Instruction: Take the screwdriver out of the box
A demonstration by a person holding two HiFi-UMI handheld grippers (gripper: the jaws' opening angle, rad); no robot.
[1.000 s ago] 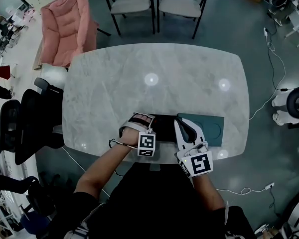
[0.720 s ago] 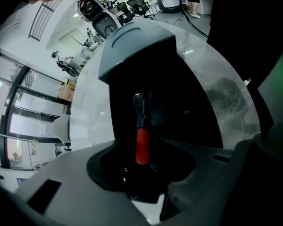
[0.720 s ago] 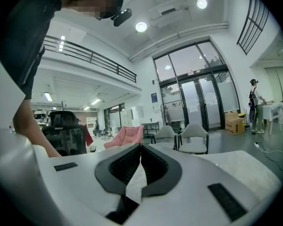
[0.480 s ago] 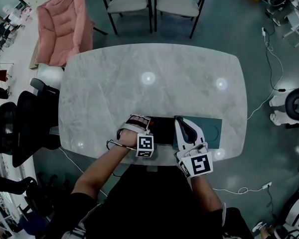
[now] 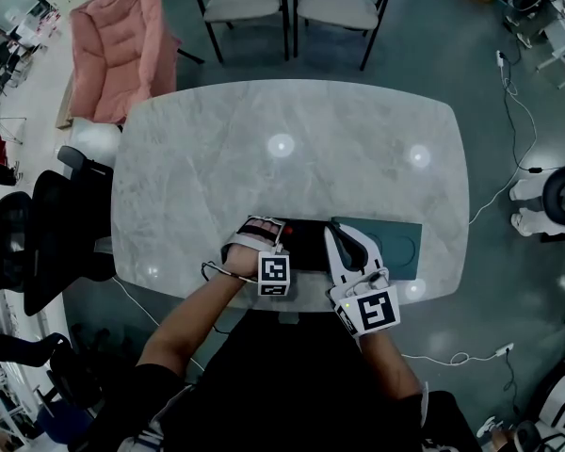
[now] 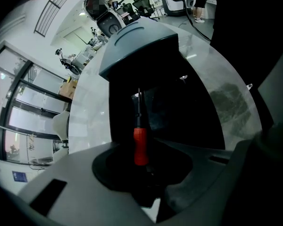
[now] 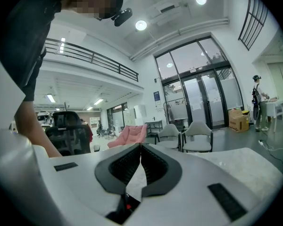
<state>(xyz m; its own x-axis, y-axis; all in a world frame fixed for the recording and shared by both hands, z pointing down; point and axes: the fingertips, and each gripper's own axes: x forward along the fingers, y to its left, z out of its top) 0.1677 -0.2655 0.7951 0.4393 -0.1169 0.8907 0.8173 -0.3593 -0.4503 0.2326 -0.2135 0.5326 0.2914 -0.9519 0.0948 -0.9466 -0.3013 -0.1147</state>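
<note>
Closing the left gripper (image 6: 141, 166) round the screwdriver (image 6: 140, 145) in the black box (image 6: 179, 112) | jaws have just been narrowing, red handle between them, not yet pinched as far as I see | shaft runs straight away from these jaws | right gripper (image 7: 140, 147) jaws pressed together, empty, near the box; left is nearer

Far two-thirds of marble table (image 5: 292, 139) bare; open passage across it from every side. Near edge crowded: open black box (image 5: 309, 245), with teal lid (image 5: 403, 245) lying flat just right of it. Left gripper (image 5: 261, 226) angled down into box's left end, jaws just closing around red-handled screwdriver (image 6: 140, 146), dark gap either side of handle. Right gripper (image 5: 347, 245), jaws together, over seam between box and lid, barring approach there. Two grey chairs (image 5: 245, 8) beyond far edge; pink armchair (image 5: 118, 50) and black office chair (image 5: 47, 234) off table's left side.
</note>
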